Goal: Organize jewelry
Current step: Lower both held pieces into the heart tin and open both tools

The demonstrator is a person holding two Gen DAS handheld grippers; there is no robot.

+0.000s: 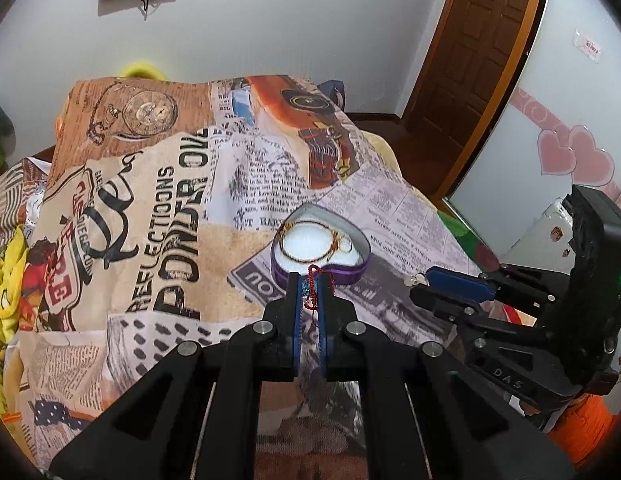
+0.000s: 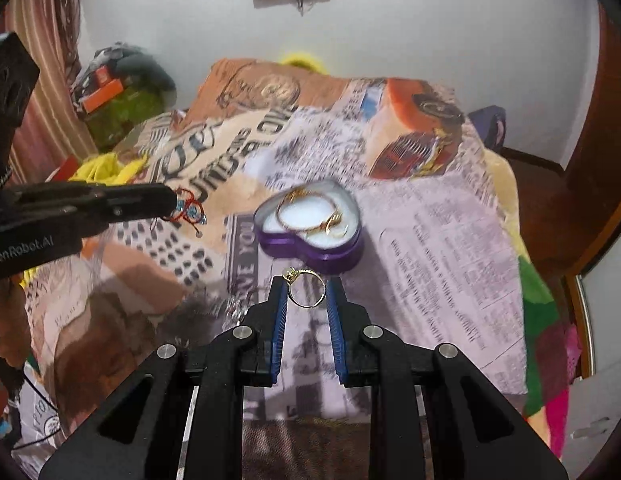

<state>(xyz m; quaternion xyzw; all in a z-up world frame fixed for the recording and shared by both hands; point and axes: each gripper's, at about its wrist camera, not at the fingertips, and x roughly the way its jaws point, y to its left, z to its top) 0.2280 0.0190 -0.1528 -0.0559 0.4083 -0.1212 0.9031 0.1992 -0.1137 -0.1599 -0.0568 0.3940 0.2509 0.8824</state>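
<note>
A purple heart-shaped box [image 1: 352, 272] with a white lining stands on the newspaper-print cloth [image 1: 158, 216]; a gold bangle [image 1: 306, 240] and gold chain lie in it. It also shows in the right wrist view [image 2: 310, 248]. My left gripper [image 1: 310, 284] is shut on a red cord bracelet with blue beads [image 1: 312, 280], just in front of the box; the bracelet [image 2: 188, 210] also shows in the right wrist view. My right gripper [image 2: 306, 288] is shut on a gold ring [image 2: 306, 290], held above the cloth just before the box.
Yellow cloth [image 1: 6, 280] lies at the table's left edge. A green and orange bundle [image 2: 118, 108] sits at the far left. A wooden door [image 1: 486, 40] and a mirrored panel with pink hearts [image 1: 570, 152] stand at the right.
</note>
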